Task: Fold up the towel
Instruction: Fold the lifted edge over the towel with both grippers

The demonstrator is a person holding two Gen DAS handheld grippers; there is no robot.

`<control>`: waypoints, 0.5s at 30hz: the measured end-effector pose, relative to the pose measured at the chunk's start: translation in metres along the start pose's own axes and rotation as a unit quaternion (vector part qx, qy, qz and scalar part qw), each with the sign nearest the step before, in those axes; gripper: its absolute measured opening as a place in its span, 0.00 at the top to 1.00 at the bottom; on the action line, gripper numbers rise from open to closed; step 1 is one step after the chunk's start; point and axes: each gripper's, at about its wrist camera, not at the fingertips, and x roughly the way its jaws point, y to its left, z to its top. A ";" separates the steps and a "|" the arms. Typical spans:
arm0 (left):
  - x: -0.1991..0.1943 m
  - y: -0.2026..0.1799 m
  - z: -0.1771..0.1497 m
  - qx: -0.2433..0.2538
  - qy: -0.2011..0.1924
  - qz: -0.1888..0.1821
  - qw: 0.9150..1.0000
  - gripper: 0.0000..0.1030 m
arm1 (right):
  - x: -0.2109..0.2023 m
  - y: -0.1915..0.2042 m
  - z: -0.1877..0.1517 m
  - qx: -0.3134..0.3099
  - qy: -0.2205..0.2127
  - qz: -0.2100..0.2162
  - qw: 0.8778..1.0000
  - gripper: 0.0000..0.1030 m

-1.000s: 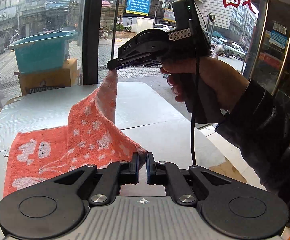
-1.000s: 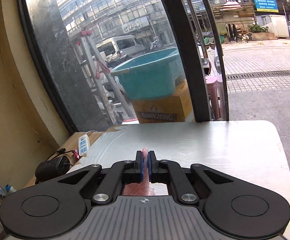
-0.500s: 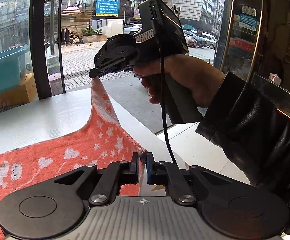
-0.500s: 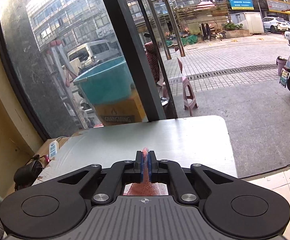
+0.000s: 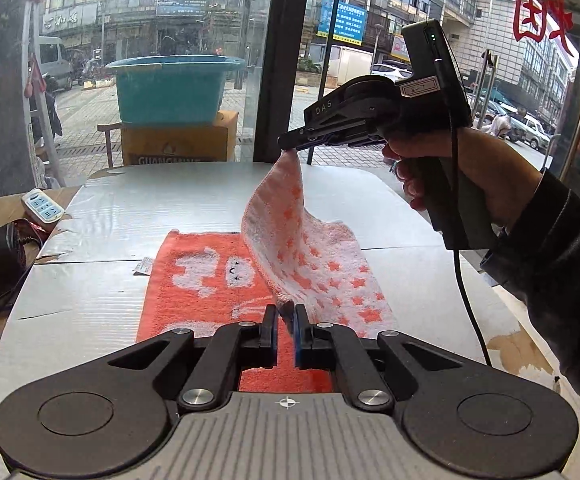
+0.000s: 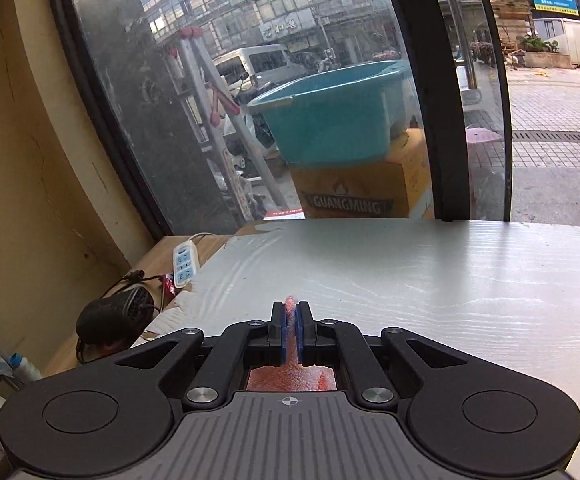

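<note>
Midway through the fold, my left gripper (image 5: 286, 320) and right gripper (image 6: 290, 328) each pinch a corner of the orange star-patterned terry towel (image 5: 210, 272), lifted above the white table (image 5: 130, 208); next, I would lay both corners onto the far edge.

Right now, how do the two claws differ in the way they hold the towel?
The right claw holds its towel corner high above the table; the left claw holds its corner low, near the cloth lying flat. The right claw points sideways across the table; the left points forward along the towel. Both are shut on the same end, turning it over to show the pale underside.
</note>
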 end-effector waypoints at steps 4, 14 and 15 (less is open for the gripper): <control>0.008 0.024 -0.009 -0.024 0.024 0.007 0.999 0.93 | 0.039 0.017 -0.003 -0.008 0.027 0.003 1.000 0.95; -0.008 0.044 -0.015 -0.054 0.011 0.012 0.998 0.92 | 0.072 0.036 0.002 -0.023 0.040 0.007 0.999 0.95; -0.010 0.044 -0.015 -0.054 0.009 0.012 0.998 0.92 | 0.072 0.037 0.003 -0.022 0.038 0.009 0.999 0.95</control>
